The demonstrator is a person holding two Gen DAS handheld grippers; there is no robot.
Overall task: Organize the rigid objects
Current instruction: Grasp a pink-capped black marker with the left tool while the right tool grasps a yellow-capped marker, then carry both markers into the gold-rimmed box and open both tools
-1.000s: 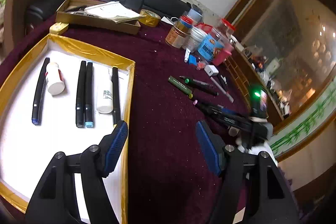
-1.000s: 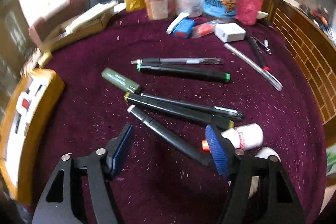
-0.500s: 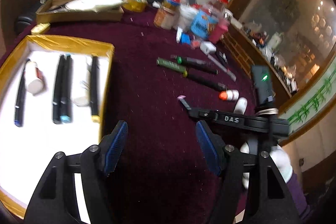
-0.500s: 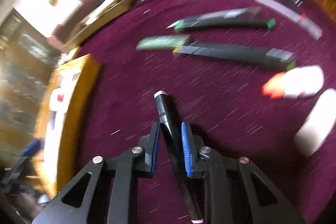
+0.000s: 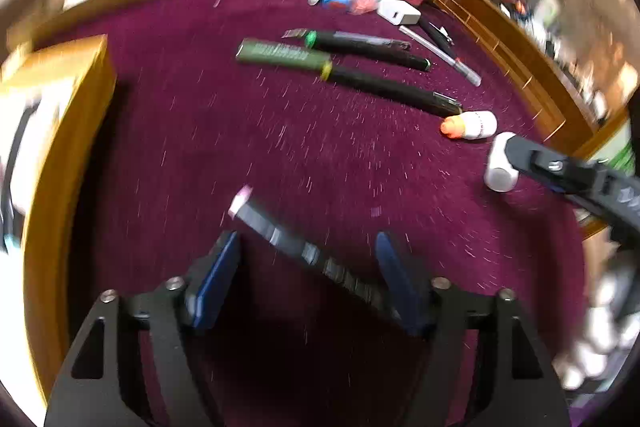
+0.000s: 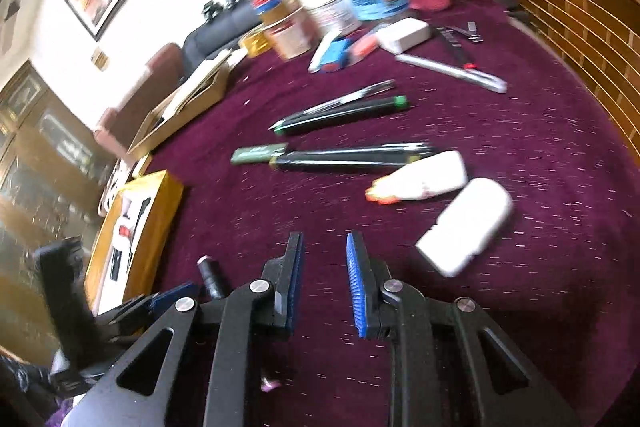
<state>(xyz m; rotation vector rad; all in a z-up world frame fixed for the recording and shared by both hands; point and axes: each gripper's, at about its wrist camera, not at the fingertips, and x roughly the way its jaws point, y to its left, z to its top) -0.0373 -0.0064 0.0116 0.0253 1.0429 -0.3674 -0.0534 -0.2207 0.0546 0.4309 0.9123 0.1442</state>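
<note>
Marker, pink-tipped, near table's front edge, slanted between jaws of left gripper | jaws opening, pads clear of it | right gripper slack, narrow gap, nothing between pads | gold-rimmed tray at table's left edge | risk: slanted barrel pivoting or squirting out on closing, off-centre pinch likely
</note>
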